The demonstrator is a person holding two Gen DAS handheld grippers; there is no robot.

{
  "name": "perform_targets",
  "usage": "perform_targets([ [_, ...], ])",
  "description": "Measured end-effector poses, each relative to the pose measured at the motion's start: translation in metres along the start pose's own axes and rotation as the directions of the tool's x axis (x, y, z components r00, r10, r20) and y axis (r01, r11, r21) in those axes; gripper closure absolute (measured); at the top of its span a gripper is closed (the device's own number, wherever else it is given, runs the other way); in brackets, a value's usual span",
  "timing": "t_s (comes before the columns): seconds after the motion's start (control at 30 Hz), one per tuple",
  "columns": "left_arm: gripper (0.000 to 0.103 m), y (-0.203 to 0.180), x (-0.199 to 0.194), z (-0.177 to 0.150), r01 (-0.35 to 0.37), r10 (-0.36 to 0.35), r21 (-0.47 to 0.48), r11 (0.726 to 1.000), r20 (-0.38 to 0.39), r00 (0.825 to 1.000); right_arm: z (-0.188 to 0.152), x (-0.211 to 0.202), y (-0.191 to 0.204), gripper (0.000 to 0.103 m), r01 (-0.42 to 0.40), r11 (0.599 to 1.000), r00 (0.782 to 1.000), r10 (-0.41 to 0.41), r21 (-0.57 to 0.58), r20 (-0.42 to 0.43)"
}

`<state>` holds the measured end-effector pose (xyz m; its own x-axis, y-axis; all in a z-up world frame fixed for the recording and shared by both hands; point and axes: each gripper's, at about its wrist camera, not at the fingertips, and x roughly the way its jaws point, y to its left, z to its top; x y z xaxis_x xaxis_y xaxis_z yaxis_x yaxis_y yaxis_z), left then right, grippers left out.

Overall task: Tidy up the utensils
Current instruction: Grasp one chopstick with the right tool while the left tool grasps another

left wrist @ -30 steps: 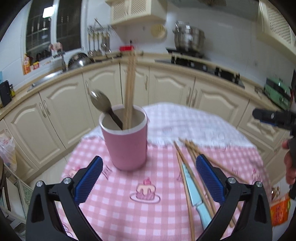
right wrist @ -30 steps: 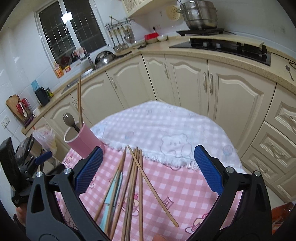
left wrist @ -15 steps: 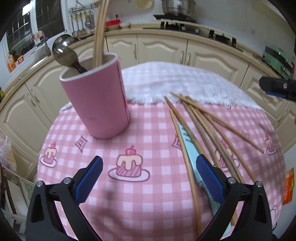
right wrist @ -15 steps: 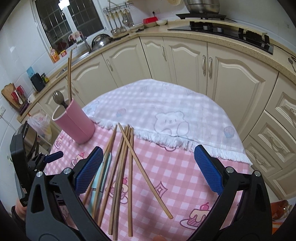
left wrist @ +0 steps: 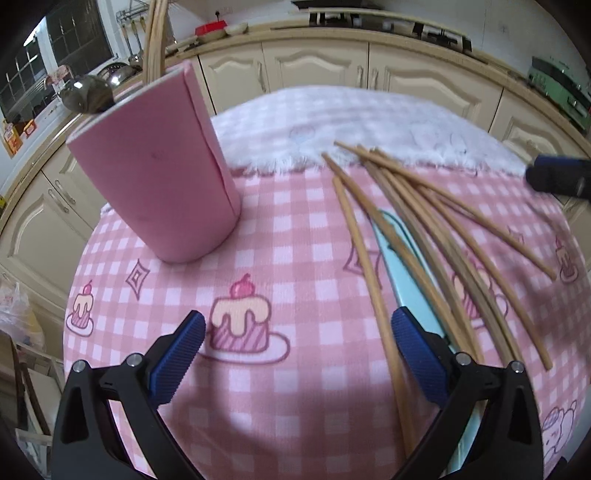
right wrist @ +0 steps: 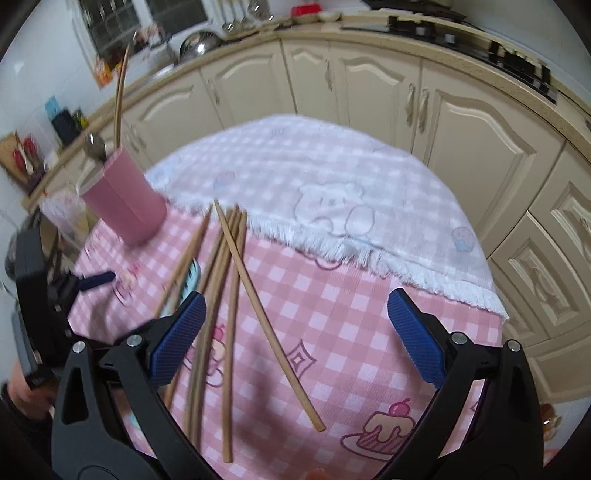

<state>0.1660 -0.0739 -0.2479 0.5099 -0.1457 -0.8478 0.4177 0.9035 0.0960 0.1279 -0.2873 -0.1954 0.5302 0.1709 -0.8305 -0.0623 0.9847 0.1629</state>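
left wrist view: left gripper (left wrist: 295, 354) low over the pink checked cloth (left wrist: 295, 229) on the round bench, fingers spread wide, nothing held. pink cup (left wrist: 157, 166) upright toward the bench's far left edge, with a spoon (left wrist: 86, 98) and chopsticks (left wrist: 155, 35) standing in it. loose chopsticks (left wrist: 417, 236) fanned across the bench's right half, tips just reaching the white fringed cloth (left wrist: 369, 122) at the far edge. pale blue knife (left wrist: 410, 273) flat beneath them, partly covered.

right wrist view: right gripper (right wrist: 295, 339) above the near right part of the bench, fingers wide apart and empty. same chopstick spread (right wrist: 229, 280) directly below and left of it, one stick crossing the rest. cup (right wrist: 125, 199) at the far left edge, well apart.
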Motion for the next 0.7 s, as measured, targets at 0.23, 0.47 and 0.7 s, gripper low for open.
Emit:
perform_targets([
  [0.23,0.006,-0.004,0.006,0.009,-0.001,0.001,0.035,0.999,-0.007,1.0,0.0,0.037,0.022,0.008,0.044,0.981,0.993,-0.063,-0.187,-0.095],
  [0.47,0.019,-0.008,0.006,0.02,0.04,-0.039,0.074,0.996,-0.024,0.999,0.014,0.048,0.036,0.032,0.049,0.96,0.989,-0.085,-0.274,-0.119],
  [0.7,0.021,-0.007,0.012,0.024,0.071,-0.068,0.07,0.995,-0.042,0.997,0.017,0.06,0.044,0.047,0.03,0.945,0.981,-0.09,-0.327,-0.169],
])
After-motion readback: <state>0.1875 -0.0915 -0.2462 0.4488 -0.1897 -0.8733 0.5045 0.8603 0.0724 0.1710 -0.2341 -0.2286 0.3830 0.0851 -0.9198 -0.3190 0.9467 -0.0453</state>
